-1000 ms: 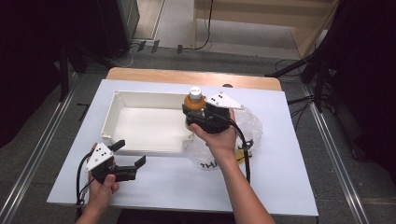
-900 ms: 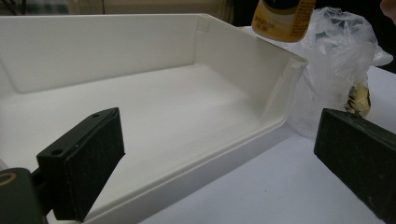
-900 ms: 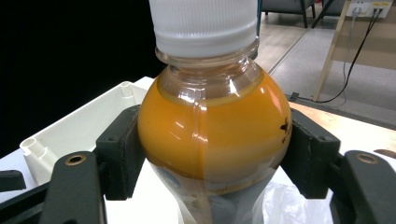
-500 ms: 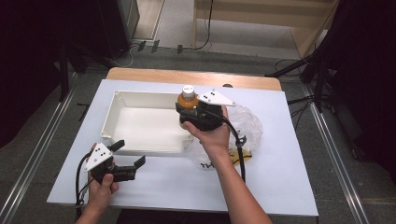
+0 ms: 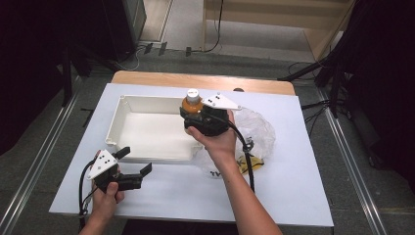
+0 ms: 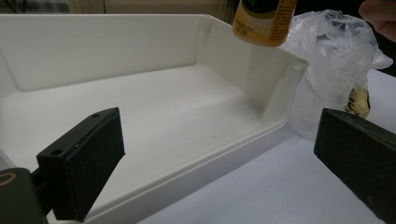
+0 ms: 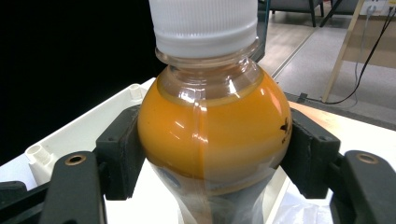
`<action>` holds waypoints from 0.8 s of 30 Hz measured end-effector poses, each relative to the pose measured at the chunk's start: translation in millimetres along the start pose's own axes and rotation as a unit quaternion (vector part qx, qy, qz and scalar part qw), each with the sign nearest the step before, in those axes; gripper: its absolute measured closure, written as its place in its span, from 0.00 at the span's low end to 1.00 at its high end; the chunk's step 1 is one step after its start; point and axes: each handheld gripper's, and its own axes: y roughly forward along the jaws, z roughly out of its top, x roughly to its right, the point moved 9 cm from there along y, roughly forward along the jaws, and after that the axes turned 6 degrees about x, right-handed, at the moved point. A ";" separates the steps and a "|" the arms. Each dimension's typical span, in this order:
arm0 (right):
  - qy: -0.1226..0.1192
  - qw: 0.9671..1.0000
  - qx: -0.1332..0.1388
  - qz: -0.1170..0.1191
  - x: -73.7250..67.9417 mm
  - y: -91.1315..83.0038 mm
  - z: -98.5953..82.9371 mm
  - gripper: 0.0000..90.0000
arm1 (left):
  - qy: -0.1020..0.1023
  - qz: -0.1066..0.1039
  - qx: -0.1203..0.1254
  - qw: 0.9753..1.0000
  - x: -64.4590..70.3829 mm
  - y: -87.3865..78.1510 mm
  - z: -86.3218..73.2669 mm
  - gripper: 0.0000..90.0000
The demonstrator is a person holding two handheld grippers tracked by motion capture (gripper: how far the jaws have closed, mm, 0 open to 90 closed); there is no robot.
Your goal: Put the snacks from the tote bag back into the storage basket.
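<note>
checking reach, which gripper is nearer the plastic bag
Right. The right gripper holds the bottle just beside the plastic bag; the left gripper sits farther off, past the tray's near corner.

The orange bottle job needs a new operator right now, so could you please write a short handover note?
Right gripper: shut on the orange bottle, held upright by its shoulder over the right end of the white tray, off the tray floor.
Left gripper: open, holding nothing, near the tray's front edge.
Clear plastic bag: on the table right of the tray, something yellow still inside.
Done: bottle picked up and brought over the tray.
Left, probably: lower the bottle into the tray, release, then see to what remains in the bag.
</note>
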 end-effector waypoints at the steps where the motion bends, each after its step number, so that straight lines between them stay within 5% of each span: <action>1: -0.002 1.000 0.000 0.000 -0.3 0.5 -0.3 0.35 | 0.000 0.000 -0.001 1.000 -0.1 -0.1 -0.2 0.02; 24: -0.004 1.000 -0.013 0.001 -0.6 7.9 -16.0 0.35 | -0.001 0.000 -0.002 1.000 -0.6 0.4 -1.0 0.02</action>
